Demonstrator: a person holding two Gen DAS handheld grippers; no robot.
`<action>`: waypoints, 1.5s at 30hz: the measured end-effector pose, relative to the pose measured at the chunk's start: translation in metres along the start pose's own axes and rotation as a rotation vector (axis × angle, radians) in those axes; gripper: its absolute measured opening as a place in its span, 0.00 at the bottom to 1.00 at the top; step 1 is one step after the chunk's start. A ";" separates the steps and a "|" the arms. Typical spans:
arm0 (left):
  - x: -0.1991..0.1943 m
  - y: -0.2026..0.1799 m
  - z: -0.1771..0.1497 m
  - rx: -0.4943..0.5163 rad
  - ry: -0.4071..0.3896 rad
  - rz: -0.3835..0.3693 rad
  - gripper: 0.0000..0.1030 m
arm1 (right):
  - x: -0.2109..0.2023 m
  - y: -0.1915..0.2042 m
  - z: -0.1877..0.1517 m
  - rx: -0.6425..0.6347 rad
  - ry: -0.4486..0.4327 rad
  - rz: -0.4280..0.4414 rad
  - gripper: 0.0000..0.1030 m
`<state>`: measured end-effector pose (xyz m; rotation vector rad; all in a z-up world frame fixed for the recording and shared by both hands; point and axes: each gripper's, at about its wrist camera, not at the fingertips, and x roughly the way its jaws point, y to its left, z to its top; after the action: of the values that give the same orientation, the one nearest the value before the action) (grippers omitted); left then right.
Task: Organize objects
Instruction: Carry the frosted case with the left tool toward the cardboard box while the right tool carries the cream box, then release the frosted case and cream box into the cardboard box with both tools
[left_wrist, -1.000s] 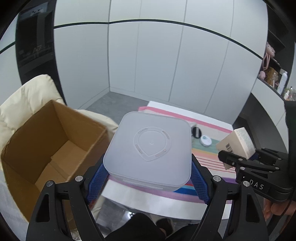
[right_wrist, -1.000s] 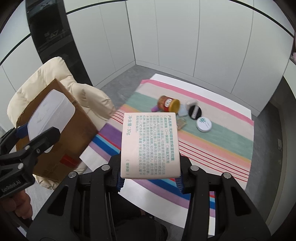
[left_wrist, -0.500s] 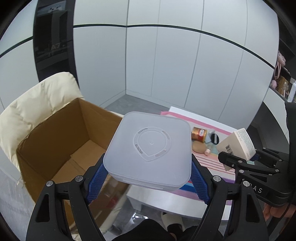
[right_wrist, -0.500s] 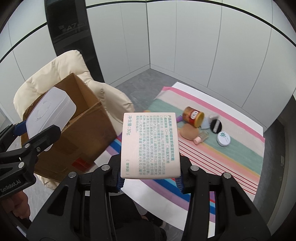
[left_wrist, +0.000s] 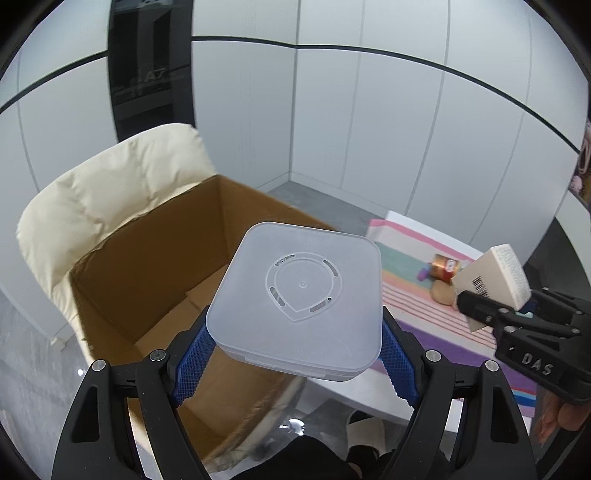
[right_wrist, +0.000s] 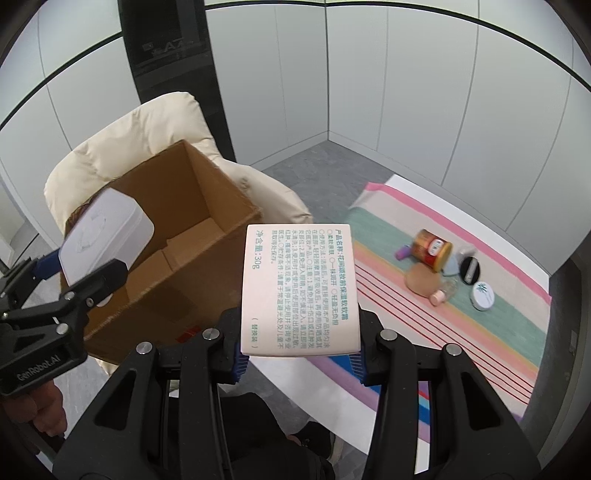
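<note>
My left gripper clamps the frosted plastic container over the near edge of the open cardboard box. My right gripper grips the printed carton, just right of the box; 1 orange jar lies farther right on the striped cloth.

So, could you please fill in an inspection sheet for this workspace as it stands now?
Surface: table covered by a striped cloth.
Job's things: frosted plastic container and printed carton, both held; open cardboard box on a cream padded chair.
Clutter: orange-lidded jar on its side, black compact, white round tin, tan sponge, small bottles on the cloth.
Grippers: left gripper shut on the container; right gripper shut on the carton.
Cables: nothing seen.
Surroundings: white panelled walls, grey floor.
</note>
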<state>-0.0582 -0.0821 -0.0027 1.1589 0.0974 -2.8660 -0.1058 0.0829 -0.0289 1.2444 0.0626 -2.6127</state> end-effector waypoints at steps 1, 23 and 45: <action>0.000 0.003 -0.001 -0.005 0.002 0.008 0.80 | 0.003 0.005 0.002 0.000 0.002 0.006 0.44; -0.009 0.112 -0.023 -0.161 0.004 0.135 1.00 | 0.033 0.122 0.022 -0.143 0.029 0.126 0.44; -0.058 0.204 -0.058 -0.308 -0.008 0.293 1.00 | 0.050 0.230 0.015 -0.286 0.015 0.225 0.83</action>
<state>0.0379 -0.2798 -0.0122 1.0065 0.3263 -2.4907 -0.0928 -0.1517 -0.0421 1.1015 0.2724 -2.3064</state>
